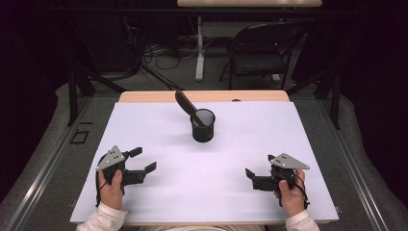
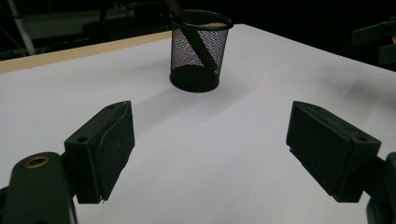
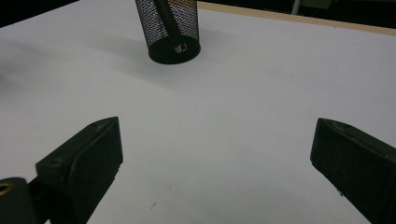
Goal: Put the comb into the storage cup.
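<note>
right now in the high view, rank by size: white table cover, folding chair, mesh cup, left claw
1. white table cover
2. folding chair, though it stands farther off
3. left claw and mesh cup look alike; unsure

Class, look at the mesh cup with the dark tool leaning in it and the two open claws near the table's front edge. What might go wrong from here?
1. The cup is light mesh; a sideways pull on the tool may tip it.
2. The tool leans far over the rim, so a nudge could topple both.
3. The left claw and right claw both face the cup and might collide if they reach together.
</note>
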A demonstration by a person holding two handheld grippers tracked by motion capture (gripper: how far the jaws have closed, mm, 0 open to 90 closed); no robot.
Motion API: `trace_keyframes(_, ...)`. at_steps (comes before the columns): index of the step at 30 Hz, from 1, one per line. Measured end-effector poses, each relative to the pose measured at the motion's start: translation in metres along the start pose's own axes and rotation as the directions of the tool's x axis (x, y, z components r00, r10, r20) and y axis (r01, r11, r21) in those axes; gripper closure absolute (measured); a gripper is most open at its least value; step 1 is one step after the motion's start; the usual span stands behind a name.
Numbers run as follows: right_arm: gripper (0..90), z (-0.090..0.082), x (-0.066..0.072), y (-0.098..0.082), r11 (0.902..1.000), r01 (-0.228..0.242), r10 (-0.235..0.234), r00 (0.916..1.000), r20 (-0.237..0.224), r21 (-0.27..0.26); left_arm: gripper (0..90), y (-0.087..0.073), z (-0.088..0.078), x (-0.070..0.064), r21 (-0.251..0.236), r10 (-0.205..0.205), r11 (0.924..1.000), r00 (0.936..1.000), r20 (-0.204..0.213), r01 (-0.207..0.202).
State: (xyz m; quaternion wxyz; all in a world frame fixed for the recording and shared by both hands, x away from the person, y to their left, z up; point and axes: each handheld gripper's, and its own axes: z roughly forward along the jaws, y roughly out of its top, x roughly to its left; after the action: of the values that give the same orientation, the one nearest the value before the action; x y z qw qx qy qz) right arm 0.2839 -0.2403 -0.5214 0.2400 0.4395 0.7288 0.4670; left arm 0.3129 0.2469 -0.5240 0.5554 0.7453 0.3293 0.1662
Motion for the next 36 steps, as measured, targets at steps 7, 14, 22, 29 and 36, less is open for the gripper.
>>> trace_keyframes(7,3.7,0.002,-0.005,-0.004,1.0,-0.004,0.004,0.9999,0.01,0.005,15.9,-0.004,0.002,0.003,0.007,-0.011,0.9999,0.9999,0.003,0.011)
trace_keyframes(14,3.8,0.003,-0.006,-0.006,0.9999,-0.005,0.005,0.9999,0.016,0.016,15.9,-0.006,0.004,0.004,0.007,-0.015,0.9999,0.9999,0.005,0.015)
trace_keyframes(22,4.0,0.006,-0.008,-0.009,0.9995,-0.008,0.007,0.9997,0.024,0.03,15.9,-0.007,0.006,0.004,0.013,-0.014,0.9998,0.9999,0.004,0.014)
trace_keyframes(29,4.2,0.006,-0.01,-0.009,0.9991,-0.011,0.01,0.9995,0.03,0.041,15.9,-0.008,0.006,0.004,0.013,-0.017,0.9998,0.9999,0.003,0.017)
trace_keyframes(36,4.4,0.006,-0.013,-0.01,0.999,-0.022,0.021,0.999,0.039,0.04,15.9,-0.008,0.007,0.005,0.016,-0.024,0.9996,0.9997,0.0,0.024)
